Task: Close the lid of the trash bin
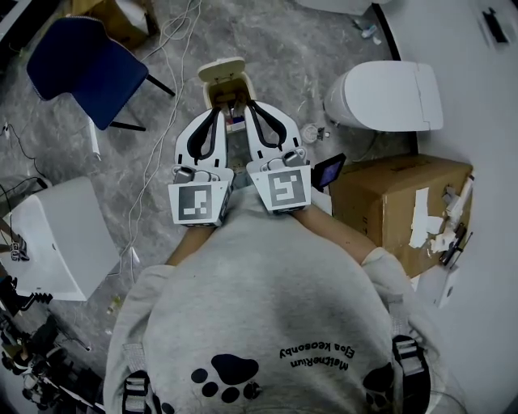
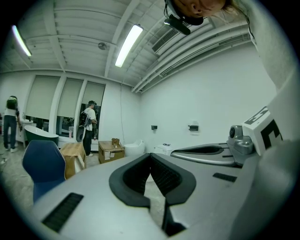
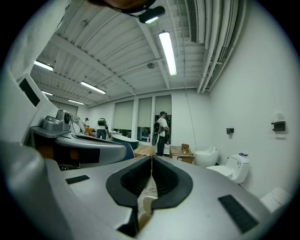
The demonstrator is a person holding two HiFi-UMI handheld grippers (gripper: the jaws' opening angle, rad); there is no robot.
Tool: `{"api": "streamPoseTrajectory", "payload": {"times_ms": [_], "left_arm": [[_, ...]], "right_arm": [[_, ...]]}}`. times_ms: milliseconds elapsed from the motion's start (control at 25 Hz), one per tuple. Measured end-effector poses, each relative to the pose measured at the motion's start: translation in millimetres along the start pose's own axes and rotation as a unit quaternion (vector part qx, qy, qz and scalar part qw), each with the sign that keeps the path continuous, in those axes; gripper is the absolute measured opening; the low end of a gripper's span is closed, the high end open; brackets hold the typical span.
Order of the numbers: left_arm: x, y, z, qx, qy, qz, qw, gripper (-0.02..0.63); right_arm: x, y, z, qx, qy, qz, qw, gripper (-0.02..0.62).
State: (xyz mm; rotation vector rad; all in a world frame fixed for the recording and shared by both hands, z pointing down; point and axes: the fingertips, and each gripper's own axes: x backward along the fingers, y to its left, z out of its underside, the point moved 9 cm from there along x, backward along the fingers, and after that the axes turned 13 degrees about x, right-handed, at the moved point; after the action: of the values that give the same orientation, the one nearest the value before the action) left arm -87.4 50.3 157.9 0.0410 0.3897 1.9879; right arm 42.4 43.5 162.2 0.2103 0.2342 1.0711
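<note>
Ahead on the grey floor (image 1: 275,48), seen from overhead, the cream trash bin (image 1: 229,99) stands with its lid (image 1: 222,71) raised, near the tips of the left gripper (image 1: 215,111) and right gripper (image 1: 252,105). Left gripper view: jaws pressed together, empty. Right gripper view: the same.

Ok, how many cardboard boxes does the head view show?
2: one box at the right, one at the top edge beside the chair. Others may be hidden.

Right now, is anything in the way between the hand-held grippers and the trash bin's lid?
No, nothing visible does. The left hand-held gripper and right hand-held gripper, both shut, sit right by the raised trash bin lid.
</note>
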Motion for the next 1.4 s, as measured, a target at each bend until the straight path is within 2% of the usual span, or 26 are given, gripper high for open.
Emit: {"api": "streamPoseTrajectory", "payload": {"times_ms": [80,440,680,800,960,1080,1400], "left_arm": [[-1,-1,-1,-0.011,0.018,-0.011,0.9997,0.02],[-16,-7,-1,-0.013,0.02,-0.024,0.9994,0.02],[-22,-5,2,-0.012,0.026,-0.027,0.9992,0.02],[-24,-3,2,-0.007,0.028,-0.03,0.9991,0.02],[-27,0,3,-0.005,0.025,-0.027,0.9993,0.02],[-28,2,6,-0.006,0.021,-0.021,0.9996,0.02],[-26,8,7,-0.002,0.028,-0.024,0.9993,0.02]], "right_arm": [[-1,-5,0,-0.002,0.002,-0.007,1.0,0.034],[-10,-18,6,0.004,0.002,-0.03,1.0,0.034],[-16,-21,10,-0.002,0.004,-0.032,0.999,0.034],[-17,-21,12,-0.01,0.022,-0.039,0.999,0.034],[-23,-23,12,-0.005,0.01,-0.036,0.999,0.034],[-24,-22,14,-0.014,0.033,-0.043,0.998,0.034],[-27,-18,15,-0.009,0.022,-0.038,0.999,0.034]]}}
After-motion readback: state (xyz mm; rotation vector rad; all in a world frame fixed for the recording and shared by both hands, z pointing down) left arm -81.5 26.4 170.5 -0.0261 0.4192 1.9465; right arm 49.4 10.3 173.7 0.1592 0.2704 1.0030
